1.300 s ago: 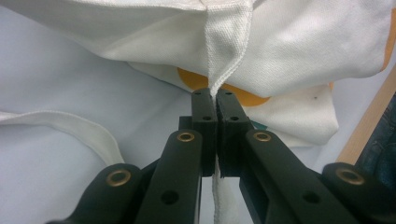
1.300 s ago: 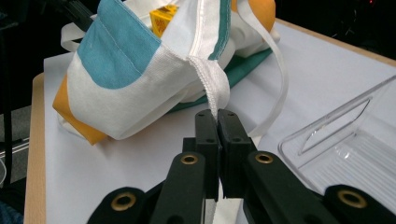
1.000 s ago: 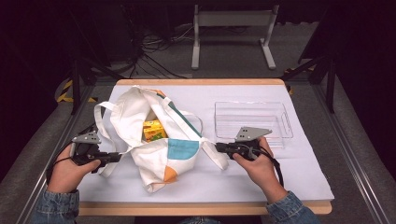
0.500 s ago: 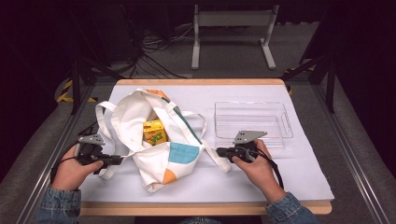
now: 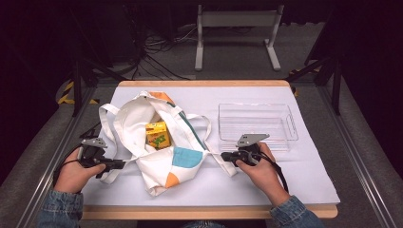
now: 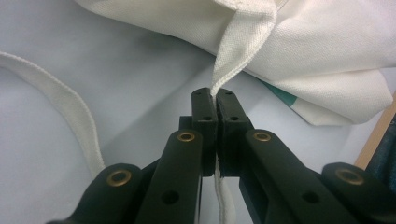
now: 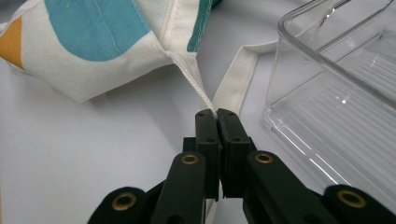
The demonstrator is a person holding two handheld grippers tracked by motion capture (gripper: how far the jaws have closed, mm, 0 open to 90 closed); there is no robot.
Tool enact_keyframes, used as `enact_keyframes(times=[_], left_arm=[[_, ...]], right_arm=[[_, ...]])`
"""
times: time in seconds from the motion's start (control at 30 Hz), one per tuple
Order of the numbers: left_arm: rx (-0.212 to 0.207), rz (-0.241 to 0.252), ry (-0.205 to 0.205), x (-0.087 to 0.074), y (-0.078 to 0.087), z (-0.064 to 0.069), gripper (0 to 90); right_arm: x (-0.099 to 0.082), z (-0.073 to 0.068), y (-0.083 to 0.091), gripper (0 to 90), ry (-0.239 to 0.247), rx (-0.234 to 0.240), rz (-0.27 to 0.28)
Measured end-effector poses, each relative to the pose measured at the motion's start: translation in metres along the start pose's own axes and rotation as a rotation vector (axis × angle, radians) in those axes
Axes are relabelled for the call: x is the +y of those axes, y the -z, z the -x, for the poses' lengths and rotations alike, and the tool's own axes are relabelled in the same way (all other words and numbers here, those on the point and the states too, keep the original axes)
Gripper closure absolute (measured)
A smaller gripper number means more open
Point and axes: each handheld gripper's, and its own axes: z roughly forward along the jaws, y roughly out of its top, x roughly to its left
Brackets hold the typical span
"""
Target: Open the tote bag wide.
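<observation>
A clear plastic tray (image 5: 256, 124) sits on the white table cover (image 5: 304, 175), toward its right side. Beyond the cover's far edge, cables (image 5: 161, 47) lie near a grey stand (image 5: 237, 28).

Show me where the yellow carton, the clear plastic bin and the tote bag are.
yellow carton (image 5: 158, 134), high view, its front face inside the bag
clear plastic bin (image 5: 291, 122), high view, its right wall
tote bag (image 5: 186, 156), high view, the blue patch on its side

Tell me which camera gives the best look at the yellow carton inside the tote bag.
The high view: it looks down into the open tote bag, where the yellow carton sits fully exposed. The left gripper view gets plain white bag cloth, the right gripper view the bag's printed outside; cloth hides the carton in both.
</observation>
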Motion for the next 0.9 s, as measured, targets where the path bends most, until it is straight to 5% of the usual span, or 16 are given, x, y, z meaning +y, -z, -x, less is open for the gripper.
enact_keyframes(times=[0.23, 0.33, 0.57, 0.9], left_arm=[[-0.009, 0.030, -0.021, 0.002, 0.007, 0.004, 86.3], [0.003, 0.056, -0.037, 0.004, 0.015, 0.011, 70.9], [0.012, 0.126, -0.052, 0.006, 0.037, 0.026, 50.4], [0.064, 0.319, -0.072, 0.016, 0.053, 0.034, 47.5]], right_arm=[[0.003, -0.001, 0.003, 84.5, 0.003, 0.009, 0.008], [0.006, -0.003, 0.006, 77.2, 0.008, 0.016, 0.016], [0.022, -0.009, 0.023, 63.8, 0.032, 0.034, 0.081], [0.042, -0.019, 0.030, 55.6, 0.049, 0.054, 0.161]])
